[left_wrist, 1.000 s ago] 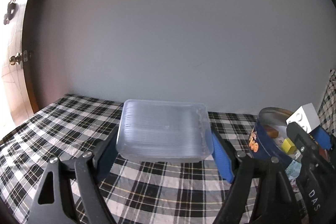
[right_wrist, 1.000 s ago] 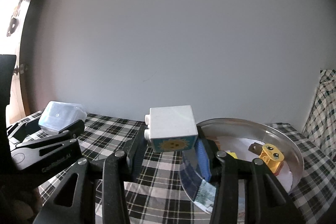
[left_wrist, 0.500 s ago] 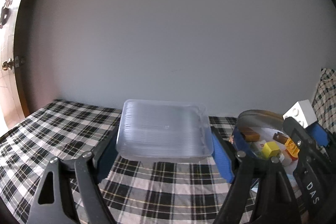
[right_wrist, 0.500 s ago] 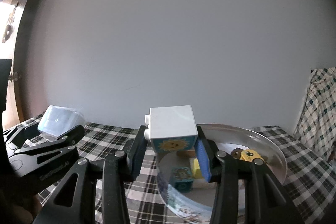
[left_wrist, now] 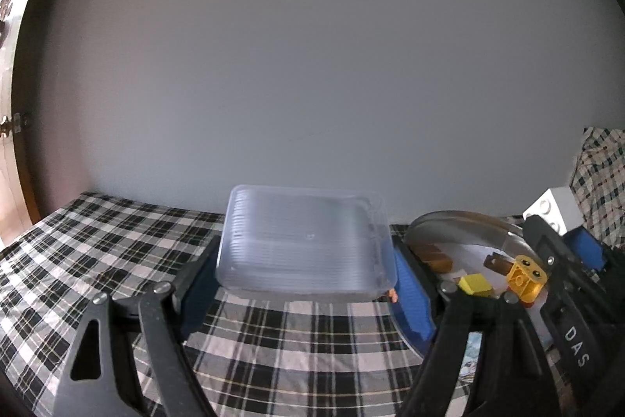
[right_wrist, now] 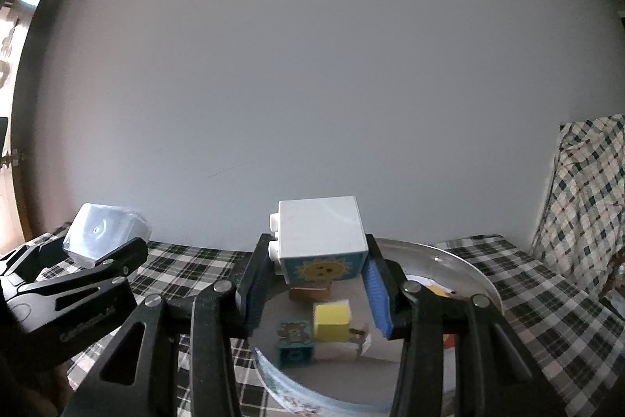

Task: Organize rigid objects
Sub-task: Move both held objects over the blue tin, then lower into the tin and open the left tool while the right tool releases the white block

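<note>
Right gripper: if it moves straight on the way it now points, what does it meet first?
Probably nothing near: the right gripper, holding the white toy block with a sun picture, points above the round metal tin, so the plain grey wall seems first. Depth is unclear.

Plaid-covered tabletop against a plain wall

A round metal tin sits on the black-and-white checked cloth at about four o'clock in the left wrist view, small blocks inside.
</note>
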`<state>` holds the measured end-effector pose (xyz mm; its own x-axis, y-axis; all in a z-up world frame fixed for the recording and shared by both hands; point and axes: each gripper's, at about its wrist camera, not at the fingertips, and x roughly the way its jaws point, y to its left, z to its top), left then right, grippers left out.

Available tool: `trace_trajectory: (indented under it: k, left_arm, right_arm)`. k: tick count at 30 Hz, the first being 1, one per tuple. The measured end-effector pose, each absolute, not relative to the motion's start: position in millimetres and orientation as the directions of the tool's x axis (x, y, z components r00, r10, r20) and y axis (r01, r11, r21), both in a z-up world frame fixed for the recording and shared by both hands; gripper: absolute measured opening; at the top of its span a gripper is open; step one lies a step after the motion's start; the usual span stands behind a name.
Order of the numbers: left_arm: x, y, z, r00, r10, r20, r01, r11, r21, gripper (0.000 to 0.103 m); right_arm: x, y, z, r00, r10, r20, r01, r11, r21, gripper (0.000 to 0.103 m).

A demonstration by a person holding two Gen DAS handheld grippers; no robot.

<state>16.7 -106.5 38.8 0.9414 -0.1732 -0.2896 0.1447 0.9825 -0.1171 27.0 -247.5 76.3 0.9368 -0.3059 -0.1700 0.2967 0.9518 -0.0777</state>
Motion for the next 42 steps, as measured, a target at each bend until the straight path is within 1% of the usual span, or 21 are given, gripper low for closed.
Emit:
trace_trajectory:
  k: [30, 42]
  left_arm:
    - [16, -184, 57, 0.925, -0.279, -0.258, 0.257, 0.959, -0.116, 0.081]
    - [18, -212, 60, 0.914, -0.315, -0.256, 0.296, 0.949, -0.110, 0.081]
  right_arm:
    - [-4, -270, 106, 0.896, -0.421, -0.144, 0.424, 0.906, -0.011, 0.047]
    - [-6, -298, 113, 0.876, -0.462, -0.140, 0.469, 0.883, 0.016, 0.047]
